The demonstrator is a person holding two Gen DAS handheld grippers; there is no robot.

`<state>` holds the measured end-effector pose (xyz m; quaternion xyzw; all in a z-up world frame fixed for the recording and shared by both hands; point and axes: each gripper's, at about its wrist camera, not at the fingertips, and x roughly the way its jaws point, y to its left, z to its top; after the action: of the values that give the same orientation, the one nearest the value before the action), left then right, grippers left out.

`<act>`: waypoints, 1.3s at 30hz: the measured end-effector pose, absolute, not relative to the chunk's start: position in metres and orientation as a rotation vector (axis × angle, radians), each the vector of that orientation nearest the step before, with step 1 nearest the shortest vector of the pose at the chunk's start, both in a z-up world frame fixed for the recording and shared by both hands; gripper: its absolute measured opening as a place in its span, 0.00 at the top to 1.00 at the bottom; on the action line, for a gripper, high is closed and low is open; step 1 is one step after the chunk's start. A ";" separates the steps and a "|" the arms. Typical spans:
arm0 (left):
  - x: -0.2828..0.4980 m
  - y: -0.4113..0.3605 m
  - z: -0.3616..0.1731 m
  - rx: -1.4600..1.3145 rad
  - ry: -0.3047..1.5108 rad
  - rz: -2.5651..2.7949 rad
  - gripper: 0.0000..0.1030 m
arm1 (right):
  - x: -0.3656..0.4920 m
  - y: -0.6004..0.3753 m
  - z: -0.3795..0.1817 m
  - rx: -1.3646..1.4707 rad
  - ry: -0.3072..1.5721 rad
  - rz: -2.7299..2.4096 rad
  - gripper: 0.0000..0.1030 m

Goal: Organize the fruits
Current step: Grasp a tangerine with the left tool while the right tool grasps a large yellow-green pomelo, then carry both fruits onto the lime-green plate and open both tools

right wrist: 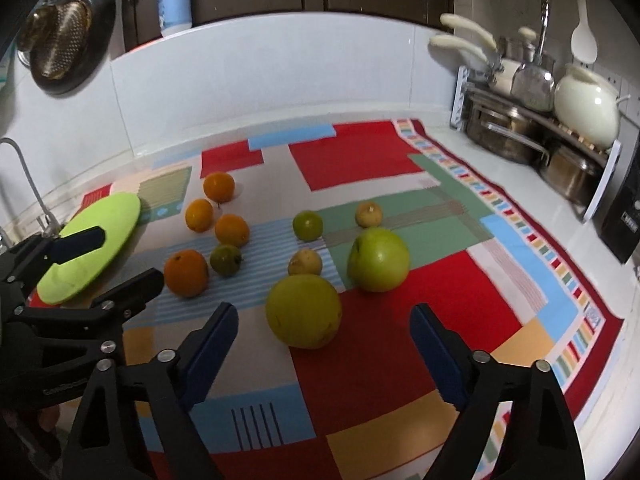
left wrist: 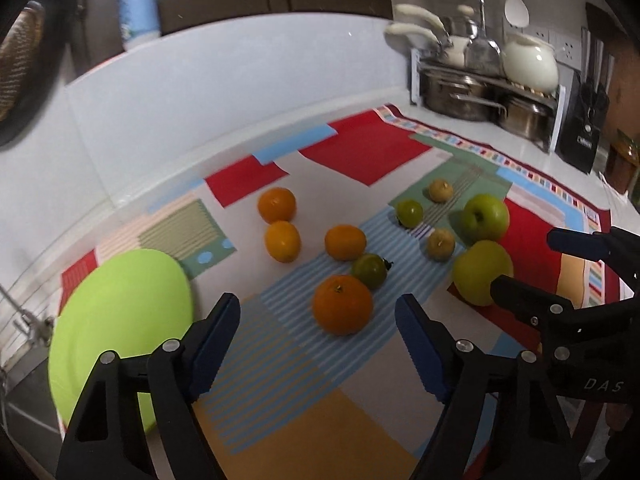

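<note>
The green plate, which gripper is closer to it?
Left. The left gripper hovers right beside the green plate; the right gripper is across the mat by the apples.

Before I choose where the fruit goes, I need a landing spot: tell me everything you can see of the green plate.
The green plate is a round, flat disc in lime green, smooth and matte like plastic, with a shallow rim. It lies at the far left end of the patterned cloth, near the sink tap, and nothing sits on it. The nearest oranges are apart from it. The left gripper is open just beside it, not touching.
</note>
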<state>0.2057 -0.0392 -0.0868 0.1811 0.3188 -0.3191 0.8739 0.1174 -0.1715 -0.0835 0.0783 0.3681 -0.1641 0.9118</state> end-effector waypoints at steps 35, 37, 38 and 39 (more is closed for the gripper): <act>0.226 -0.046 -0.101 0.318 0.783 -0.699 0.59 | 0.143 -0.174 -0.101 0.199 0.823 -0.214 0.50; 0.224 -0.040 -0.094 0.302 0.773 -0.686 0.59 | 0.142 -0.171 -0.096 0.193 0.812 -0.202 0.50; 0.222 -0.037 -0.091 0.295 0.768 -0.678 0.59 | 0.142 -0.170 -0.094 0.190 0.807 -0.195 0.50; 0.221 -0.034 -0.087 0.289 0.764 -0.668 0.59 | 0.142 -0.168 -0.090 0.185 0.801 -0.186 0.50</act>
<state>0.2215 -0.0344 -0.0875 0.1378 0.3643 -0.3187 0.8641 0.1417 -0.1675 -0.0903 0.0897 0.3886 -0.0905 0.9125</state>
